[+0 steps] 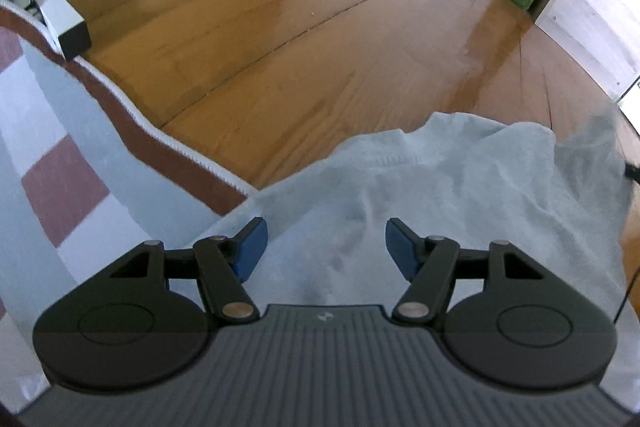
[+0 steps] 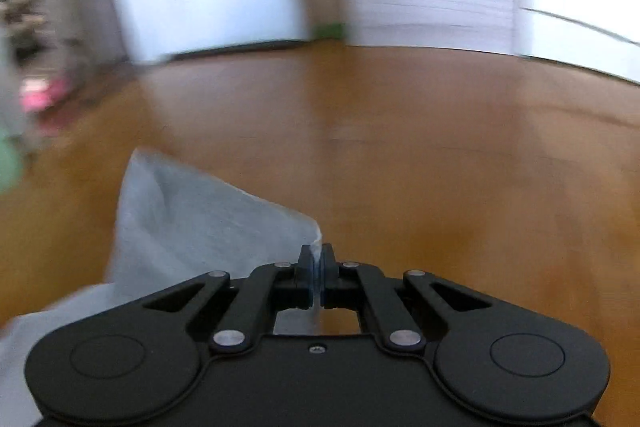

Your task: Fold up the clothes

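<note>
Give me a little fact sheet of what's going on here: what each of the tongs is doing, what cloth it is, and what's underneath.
left tongs: open, hovering over the cloth, gripping nothing
right tongs: shut on an edge of the cloth
cloth: pale grey-blue garment, crumpled, partly lifted at the right tongs
surface: glossy wooden floor
nearby: rug with brown border and pink-and-white squares, left of the garment
image quality: right wrist view blurred, background unclear
</note>
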